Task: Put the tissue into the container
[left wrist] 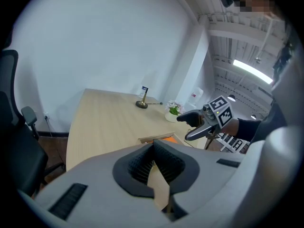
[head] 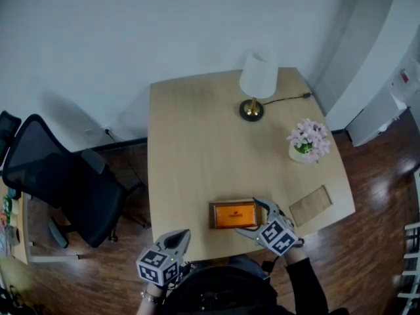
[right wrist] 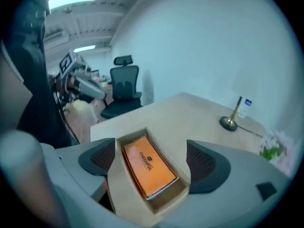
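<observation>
The tissue pack point(head: 233, 216), probably light, soft and slick and best pinched across its long edges, is lying inside the container point(right wrist: 124, 194) on the counter point(head: 197, 143), with the right gripper point(right wrist: 152, 157) straddling it spread wide and the left gripper point(left wrist: 153, 148) hanging pressed together.

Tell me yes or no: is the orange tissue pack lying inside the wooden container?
Yes, the orange tissue pack lies flat within the walls of the wooden container.

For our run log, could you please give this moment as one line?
tissue pack: in container | right gripper: open, around container | left gripper: shut, empty
</observation>
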`<state>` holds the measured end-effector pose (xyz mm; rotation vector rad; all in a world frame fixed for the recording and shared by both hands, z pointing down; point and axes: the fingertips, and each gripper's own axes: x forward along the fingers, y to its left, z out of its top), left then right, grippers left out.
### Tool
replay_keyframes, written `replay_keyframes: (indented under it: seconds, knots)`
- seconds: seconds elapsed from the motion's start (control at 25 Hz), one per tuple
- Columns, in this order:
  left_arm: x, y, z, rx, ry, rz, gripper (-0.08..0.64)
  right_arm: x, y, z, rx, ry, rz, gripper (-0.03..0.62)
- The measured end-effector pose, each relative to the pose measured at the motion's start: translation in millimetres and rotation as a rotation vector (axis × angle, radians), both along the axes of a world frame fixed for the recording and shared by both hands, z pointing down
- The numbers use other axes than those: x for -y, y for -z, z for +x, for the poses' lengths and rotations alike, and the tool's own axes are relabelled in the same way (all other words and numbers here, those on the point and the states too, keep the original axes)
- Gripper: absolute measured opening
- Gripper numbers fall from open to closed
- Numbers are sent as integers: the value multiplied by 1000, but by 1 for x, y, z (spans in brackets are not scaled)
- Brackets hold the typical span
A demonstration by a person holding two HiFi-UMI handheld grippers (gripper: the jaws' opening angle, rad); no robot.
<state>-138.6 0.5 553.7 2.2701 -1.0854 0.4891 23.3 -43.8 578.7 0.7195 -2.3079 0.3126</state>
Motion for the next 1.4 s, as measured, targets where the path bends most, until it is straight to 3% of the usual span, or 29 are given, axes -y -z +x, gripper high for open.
replay_keyframes:
  seconds: [0.2, 0.24, 0.28, 0.36, 0.4, 0.52, 0.8, 1.4]
  knots:
    - [-5, -6, 6, 8, -48, -2, -3, -38, 19, 6, 326, -377, -131, 465]
    - [-6, -8, 8, 7, -54, -3, -2, -48, 14, 6, 358, -421, -164, 418]
    - [-8, -10, 10, 5, -58, -5, -3, -56, 7, 7, 375, -451, -199, 331]
    - [-10, -12, 12, 5, -65, -8, -3, -64, -1, 11, 377, -491, -244, 244]
    - [-10, -13, 12, 12, -72, -6, -3, -64, 0, 13, 364, -503, -244, 142]
    - [-11, -14, 12, 34, -102, 9, -3, -65, 7, 9, 321, -513, -220, 9]
    - [-16, -11, 13, 27, -111, 13, -5, -79, 2, -3, 244, -485, -222, 0]
    - [-14, -12, 10, 40, -94, 5, -5, -76, 1, 6, 220, -520, -215, 2]
